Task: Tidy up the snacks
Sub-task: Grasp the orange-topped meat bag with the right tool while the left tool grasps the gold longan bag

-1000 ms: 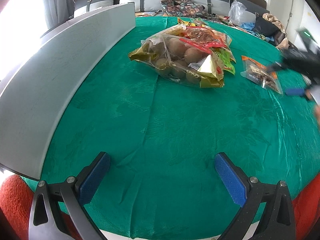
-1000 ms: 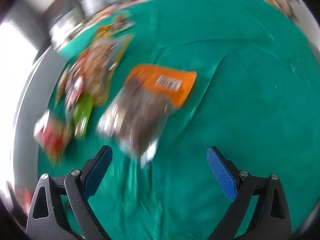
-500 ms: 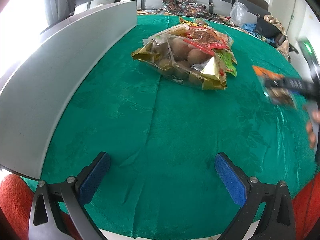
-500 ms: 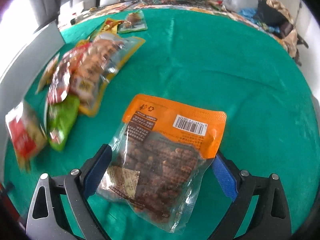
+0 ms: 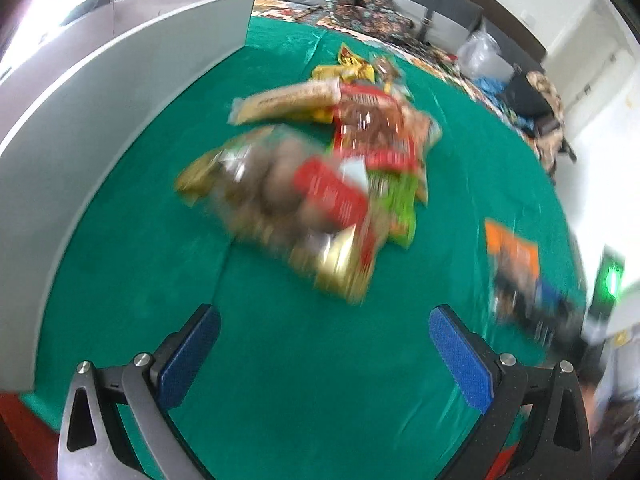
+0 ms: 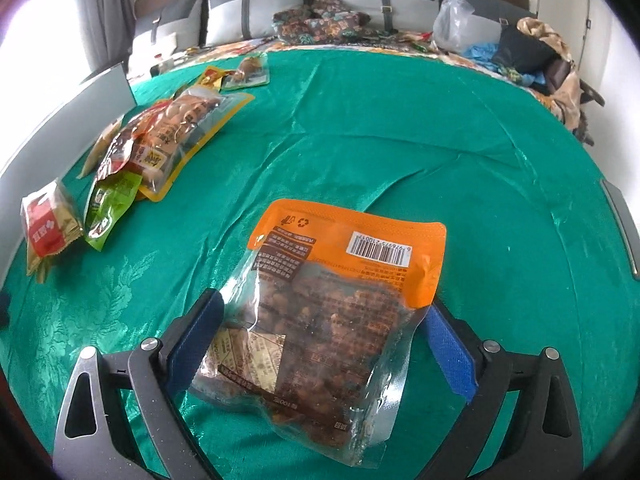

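- In the left wrist view, which is blurred, the left gripper (image 5: 320, 344) hangs over the green cloth (image 5: 304, 400) with its jaws spread wide and nothing between them.
- To the left of its jaws runs a long grey board (image 5: 120, 92), standing on edge along the side of the cloth.
- Ahead of the jaws, well apart from them, lies a pile of snack bags (image 5: 320, 184); the smear hides which bag rests on which.
- In the right wrist view, which is sharp, the same pile (image 6: 160, 136) sits far ahead and to the left of the right gripper (image 6: 324, 332).
- A red and gold packet (image 6: 48, 228) and a green packet (image 6: 112, 204) lie at the near end of that pile.
- Between the right gripper's jaws lies the orange-topped bag (image 6: 320, 320), clear below, filled with small brown pieces.
- The left pad (image 6: 196, 332) is at the bag's left edge and the right pad (image 6: 448, 356) is at its right edge. The jaws stand wide, and I cannot tell whether they press the bag or only frame it.
- The bag's lower end lies close in between the fingers; its orange band with the barcode points away.
- Judging by looks, the bag is light, soft and crinkly, with a slick film that could slide out of the pads.
- The loose pieces inside may shift or crush, so a hard squeeze on the belly seems unwise.
- The flat sealed edges or the orange top band look like the firmest places to pinch.
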